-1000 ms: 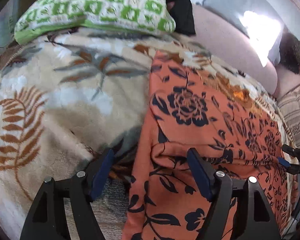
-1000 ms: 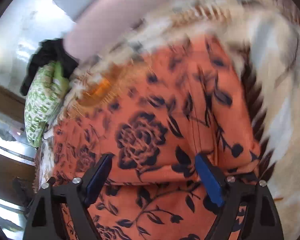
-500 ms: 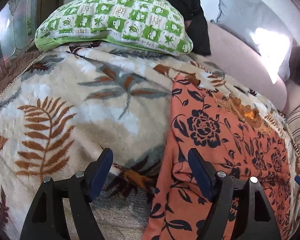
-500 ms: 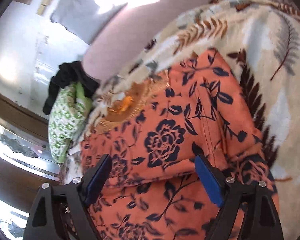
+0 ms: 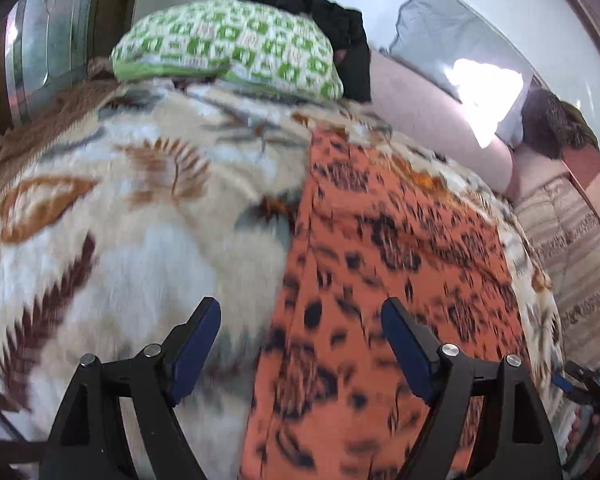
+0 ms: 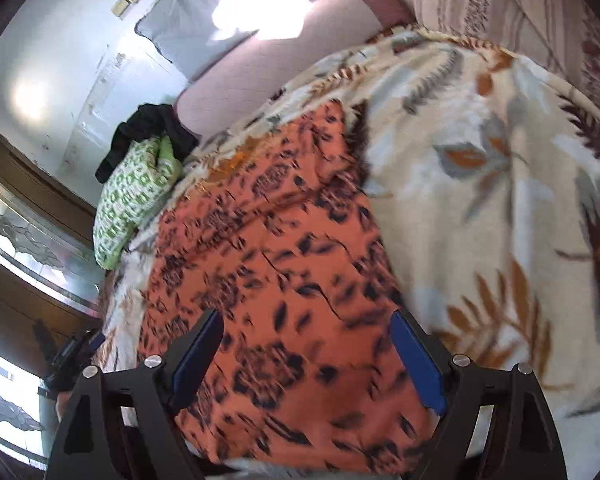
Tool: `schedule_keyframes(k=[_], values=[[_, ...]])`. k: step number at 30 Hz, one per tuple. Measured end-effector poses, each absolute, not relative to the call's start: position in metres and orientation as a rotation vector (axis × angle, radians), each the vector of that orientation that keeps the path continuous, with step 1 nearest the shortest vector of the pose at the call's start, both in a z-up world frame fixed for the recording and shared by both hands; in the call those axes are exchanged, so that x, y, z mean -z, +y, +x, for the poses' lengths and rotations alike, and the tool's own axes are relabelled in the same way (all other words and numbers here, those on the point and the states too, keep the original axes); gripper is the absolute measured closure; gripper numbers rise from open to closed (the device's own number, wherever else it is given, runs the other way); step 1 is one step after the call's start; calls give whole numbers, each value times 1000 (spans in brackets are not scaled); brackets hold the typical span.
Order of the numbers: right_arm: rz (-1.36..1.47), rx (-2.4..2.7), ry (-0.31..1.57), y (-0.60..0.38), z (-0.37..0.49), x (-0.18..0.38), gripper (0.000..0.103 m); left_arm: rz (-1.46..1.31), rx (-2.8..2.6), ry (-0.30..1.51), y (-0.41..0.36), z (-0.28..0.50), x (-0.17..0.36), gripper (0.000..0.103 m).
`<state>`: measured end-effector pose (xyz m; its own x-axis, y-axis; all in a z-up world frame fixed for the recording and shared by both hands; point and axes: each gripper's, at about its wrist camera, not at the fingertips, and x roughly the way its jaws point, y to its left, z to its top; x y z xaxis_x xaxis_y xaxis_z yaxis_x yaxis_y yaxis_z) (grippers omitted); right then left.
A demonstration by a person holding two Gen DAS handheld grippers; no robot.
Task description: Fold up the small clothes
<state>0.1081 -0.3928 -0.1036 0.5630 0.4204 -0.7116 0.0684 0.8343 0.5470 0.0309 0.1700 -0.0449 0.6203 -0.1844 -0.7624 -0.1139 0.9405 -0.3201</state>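
Observation:
An orange garment with a black flower print (image 5: 380,272) lies flat on a cream leaf-patterned blanket (image 5: 120,220). It also shows in the right wrist view (image 6: 276,264). My left gripper (image 5: 300,344) is open and empty, raised above the garment's left edge. My right gripper (image 6: 306,350) is open and empty, raised above the garment near its right edge. Both views are motion-blurred. The right gripper shows at the lower right edge of the left wrist view (image 5: 592,384).
A green and white pillow (image 5: 228,48) with a black cloth (image 5: 320,12) on it lies at the far end of the blanket. A pink bolster (image 5: 432,120) and striped bedding (image 5: 572,240) lie to the right. A wood and glass panel (image 6: 28,240) stands beside the bed.
Both grippers have lifted up and back from the garment, staying open. The fold they stood at now lies flat on the garment. More of the blanket and room is in view.

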Motion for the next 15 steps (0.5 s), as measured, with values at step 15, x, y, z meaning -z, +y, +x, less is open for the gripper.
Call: schedule_keyframes(k=[15], values=[[657,-280,1141,-401,77,170,16,-456,22,1107,176,-37,107,20]])
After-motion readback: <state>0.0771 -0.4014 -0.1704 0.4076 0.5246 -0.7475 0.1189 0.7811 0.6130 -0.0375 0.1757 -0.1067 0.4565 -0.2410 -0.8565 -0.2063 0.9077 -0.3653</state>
